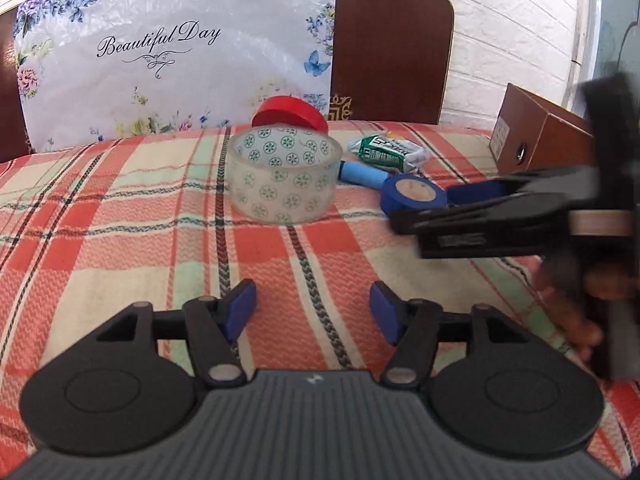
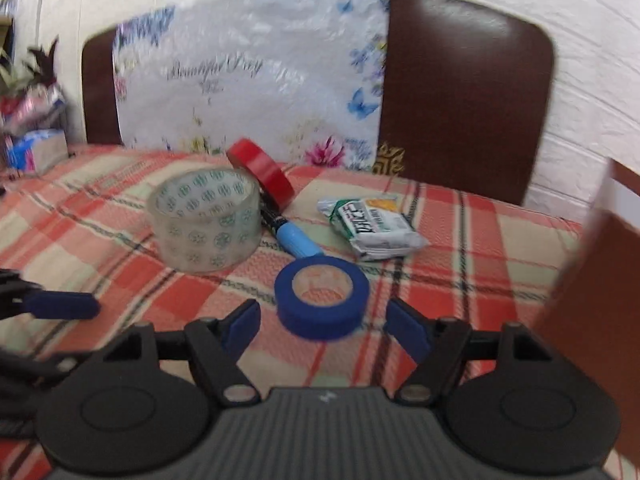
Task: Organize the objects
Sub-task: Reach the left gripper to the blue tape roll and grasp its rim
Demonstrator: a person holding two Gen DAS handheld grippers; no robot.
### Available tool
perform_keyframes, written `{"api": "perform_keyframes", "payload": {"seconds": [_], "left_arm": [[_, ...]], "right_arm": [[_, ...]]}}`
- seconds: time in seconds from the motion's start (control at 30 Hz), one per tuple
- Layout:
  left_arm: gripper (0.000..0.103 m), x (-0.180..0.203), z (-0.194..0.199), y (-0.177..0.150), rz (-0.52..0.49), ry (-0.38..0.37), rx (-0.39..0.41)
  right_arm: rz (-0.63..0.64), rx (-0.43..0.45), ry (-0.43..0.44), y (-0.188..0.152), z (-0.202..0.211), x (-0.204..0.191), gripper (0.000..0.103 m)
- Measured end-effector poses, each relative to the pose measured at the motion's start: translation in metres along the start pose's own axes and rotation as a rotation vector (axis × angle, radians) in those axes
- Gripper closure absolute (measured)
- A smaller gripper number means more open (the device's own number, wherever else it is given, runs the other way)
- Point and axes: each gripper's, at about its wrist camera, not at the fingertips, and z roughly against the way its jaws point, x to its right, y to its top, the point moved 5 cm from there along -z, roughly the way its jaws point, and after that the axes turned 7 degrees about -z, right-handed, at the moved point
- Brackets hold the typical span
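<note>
The things to be organized lie grouped on a bed under a red, cream and green plaid blanket (image 1: 120, 208), none of them yet in the brown cardboard box (image 1: 536, 136) at the right edge. The right gripper (image 2: 322, 322) has its jaws spread and empty, with the small blue roll of tape (image 2: 322, 298) just ahead of the gap. The left gripper (image 1: 312, 308) is spread and empty too, aimed at the wide clear roll of packing tape printed with green rosettes (image 1: 282, 172), which is still well ahead of its blue pads.

The main risk is crowding. A blue-barrelled marker pen (image 2: 294, 236) lies just beside the blue roll and runs back under a red roll of tape (image 2: 262, 174) that stands tilted on edge, seemingly propped against the clear roll and the pen — I cannot tell which bears it. A nudge to either could send the red roll toppling or rolling. The blanket is soft, so a pad pressed low may snag the weave rather than slide under a roll. The two grippers also work close together; the right one crosses the left view, so they could collide. The green-and-white foil packet (image 2: 372, 226) sits apart and looks safe.
</note>
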Motion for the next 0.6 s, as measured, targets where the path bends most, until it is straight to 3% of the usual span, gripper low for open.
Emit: {"api": "perform_keyframes", "payload": {"seconds": [0.07, 0.17, 0.43, 0.53, 0.6], "left_arm": [[0.039, -0.005, 0.001, 0.001, 0.03, -0.022, 0.009], [0.038, -0.009, 0.003, -0.002, 0.063, -0.045, 0.015], [0.039, 0.006, 0.004, 0.0, 0.001, 0.009, -0.049], [0.041, 0.021, 0.021, 0.007, 0.124, -0.153, -0.076], [0.043, 0.045, 0.032, 0.013, 0.09, -0.205, -0.09]], "right_arm": [[-0.025, -0.011, 0.039, 0.005, -0.013, 0.003, 0.044], [-0.029, -0.011, 0.043, 0.0, -0.011, 0.004, 0.044], [-0.055, -0.037, -0.009, -0.05, 0.06, 0.015, 0.044], [-0.091, -0.051, -0.029, -0.075, 0.097, 0.024, 0.044], [-0.126, -0.049, -0.035, -0.092, 0.12, 0.031, 0.044]]}}
